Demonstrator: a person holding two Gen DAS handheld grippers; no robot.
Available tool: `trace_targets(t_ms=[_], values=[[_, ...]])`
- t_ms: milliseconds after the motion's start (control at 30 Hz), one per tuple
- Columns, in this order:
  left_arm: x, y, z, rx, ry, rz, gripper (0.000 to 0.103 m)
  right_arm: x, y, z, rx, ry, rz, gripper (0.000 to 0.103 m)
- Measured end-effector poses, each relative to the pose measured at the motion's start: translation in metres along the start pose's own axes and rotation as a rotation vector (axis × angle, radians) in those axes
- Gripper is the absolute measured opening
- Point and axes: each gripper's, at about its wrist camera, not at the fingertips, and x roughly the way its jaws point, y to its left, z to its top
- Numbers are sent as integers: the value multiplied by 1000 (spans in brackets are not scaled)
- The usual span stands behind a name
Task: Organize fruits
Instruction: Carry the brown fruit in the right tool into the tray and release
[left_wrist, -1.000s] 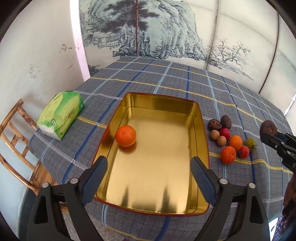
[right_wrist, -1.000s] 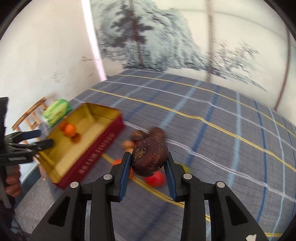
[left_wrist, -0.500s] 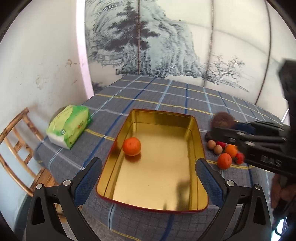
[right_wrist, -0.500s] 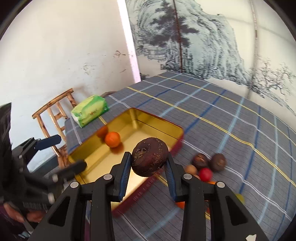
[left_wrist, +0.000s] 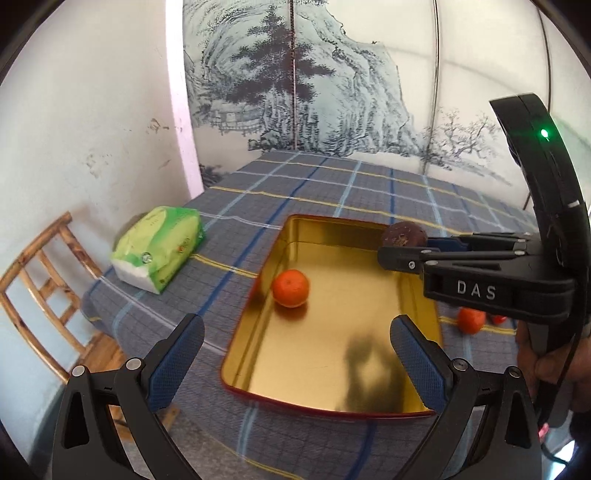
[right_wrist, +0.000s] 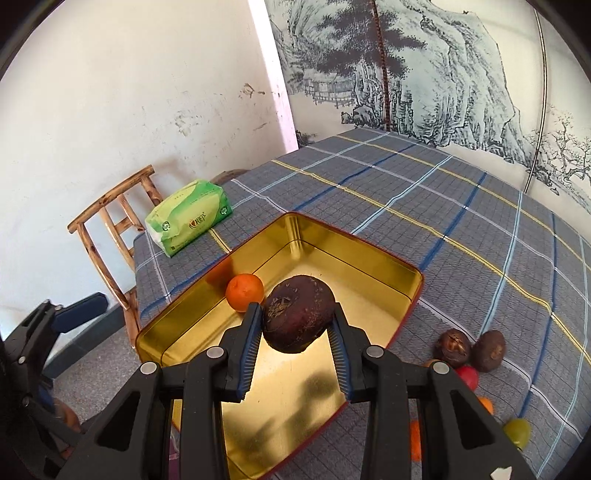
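Both views are evenly and brightly lit by soft daylight. Strong fisheye curvature is seen, with black vignetting at the corners. The gold tin (left_wrist: 334, 325) is rendered glossy: a dark, smeared shadow is cast on its floor between the left jaws, and a blurred orange reflection is thrown on its wall beside the orange (left_wrist: 290, 288). In the right wrist view, soft shadows lie on the tin (right_wrist: 384, 269) below the jaws, and the focus is sharp.
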Motion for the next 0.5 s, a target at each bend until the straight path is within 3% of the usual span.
trace_targets(t_ms=[333,500], values=[[15,11,-6,-19,50,-10,100,24,-1,8,7,37,-14,33],[13,11,-12,0,25,2,100,35,0,10,6,56,-24,33]])
